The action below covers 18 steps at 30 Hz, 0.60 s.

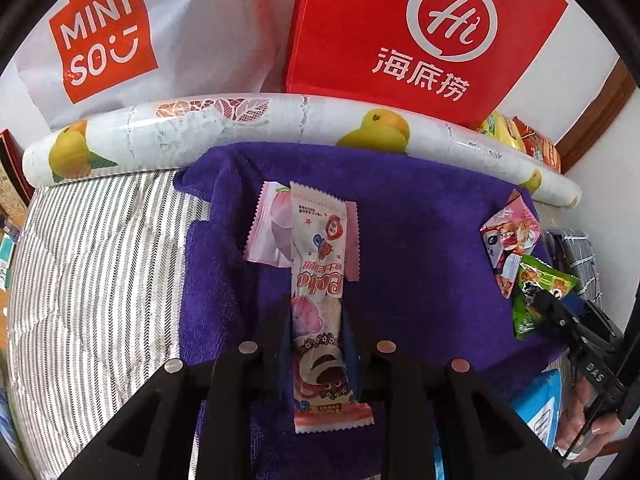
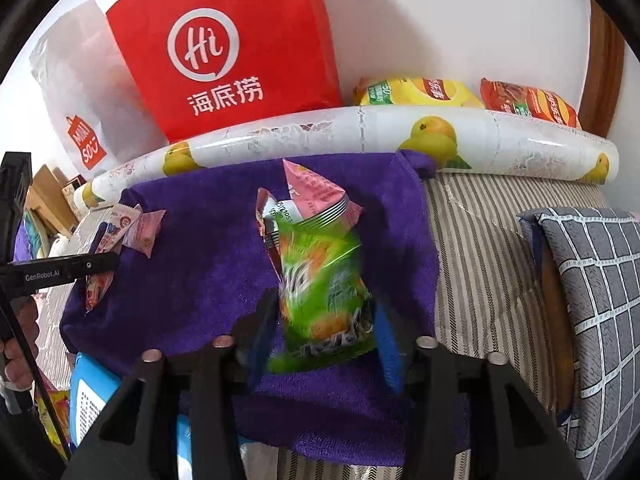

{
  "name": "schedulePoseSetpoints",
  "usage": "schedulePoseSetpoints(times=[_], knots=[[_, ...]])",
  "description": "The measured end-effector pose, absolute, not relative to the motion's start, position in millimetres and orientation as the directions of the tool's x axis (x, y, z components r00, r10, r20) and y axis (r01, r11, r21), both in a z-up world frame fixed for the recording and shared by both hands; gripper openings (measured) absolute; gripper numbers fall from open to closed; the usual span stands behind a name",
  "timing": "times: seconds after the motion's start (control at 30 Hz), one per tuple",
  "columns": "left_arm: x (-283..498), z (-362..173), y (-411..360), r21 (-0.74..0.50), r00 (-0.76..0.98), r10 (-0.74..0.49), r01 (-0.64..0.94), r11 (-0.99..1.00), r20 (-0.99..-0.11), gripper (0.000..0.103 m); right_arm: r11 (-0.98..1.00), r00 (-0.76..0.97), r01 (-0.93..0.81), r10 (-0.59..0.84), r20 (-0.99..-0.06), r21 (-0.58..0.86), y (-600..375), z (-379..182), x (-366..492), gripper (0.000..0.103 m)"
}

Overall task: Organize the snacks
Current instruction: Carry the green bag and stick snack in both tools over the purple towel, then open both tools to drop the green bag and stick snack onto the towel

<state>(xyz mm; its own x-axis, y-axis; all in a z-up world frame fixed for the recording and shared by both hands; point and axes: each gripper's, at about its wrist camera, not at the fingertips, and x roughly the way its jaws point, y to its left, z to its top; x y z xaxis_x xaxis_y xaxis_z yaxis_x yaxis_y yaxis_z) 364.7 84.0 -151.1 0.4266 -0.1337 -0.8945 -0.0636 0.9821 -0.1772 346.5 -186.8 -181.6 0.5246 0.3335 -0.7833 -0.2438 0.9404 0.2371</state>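
Striped bedding (image 1: pixel 92 280) under a purple towel (image 1: pixel 420 240), fruit-print roll (image 1: pixel 280 116) along the towel's far edge. Behind: red bag (image 1: pixel 420 28), white bag (image 1: pixel 132 40). Mid-towel: long pink wrapper (image 1: pixel 318 280) clamped in left gripper (image 1: pixel 318 344), tip over a pink packet (image 1: pixel 268 232). At the opposite side edge: green packet (image 2: pixel 324 300) between parted fingers of right gripper (image 2: pixel 320 336), blurred; contact unclear. Pink triangular packet (image 2: pixel 316 196) just beyond.

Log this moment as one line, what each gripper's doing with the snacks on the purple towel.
left gripper: shut on long pink snack bar | right gripper: open, green snack bag between fingers, blurred | surface: purple towel
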Motion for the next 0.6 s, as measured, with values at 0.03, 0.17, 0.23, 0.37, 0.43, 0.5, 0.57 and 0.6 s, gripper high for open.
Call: schedulePoseSetpoints(times=[0.03,0.17,0.23,0.37,0.43,0.5,0.57,0.6], knots=[[364.7,-150.7,83.7,-0.177,0.428,-0.134,-0.061,0.982,-0.894,0.022,0.941,0.530,-0.244,0.333,-0.780,0.236,-187.0,-180.2,345.7,0.062],[363.8,-148.2,85.2,-0.184,0.417,-0.146,-0.054,0.981,-0.897,0.034,0.945,0.550,-0.239,0.322,-0.771,0.224,-189.0,-172.4,342.2,0.069],[361.4,-144.5,84.9,-0.172,0.421,-0.134,-0.053,0.984,-0.897,0.043,0.946,0.561,-0.234,0.318,-0.764,0.222,-191.8,-165.1,338.3,0.070],[350.7,-133.2,87.1,-0.168,0.435,-0.129,-0.053,0.984,-0.891,0.045,0.957,0.597,-0.220,0.286,-0.749,0.190,-196.3,-146.1,324.7,0.077],[341.7,-126.3,88.6,-0.171,0.445,-0.131,-0.052,0.984,-0.886,0.046,0.961,0.605,-0.207,0.273,-0.747,0.184,-197.4,-139.3,317.4,0.078],[332.2,-120.0,90.3,-0.166,0.455,-0.126,-0.049,0.985,-0.881,0.046,0.962,0.599,-0.194,0.270,-0.754,0.190,-199.3,-133.5,308.7,0.078],[319.6,-112.7,92.3,-0.169,0.468,-0.127,-0.048,0.985,-0.875,0.047,0.963,0.596,-0.188,0.269,-0.757,0.194,-199.9,-129.5,298.4,0.078],[313.2,-109.3,93.9,-0.172,0.475,-0.128,-0.050,0.984,-0.871,0.047,0.964,0.593,-0.182,0.264,-0.761,0.192,-199.7,-126.8,291.8,0.078]])
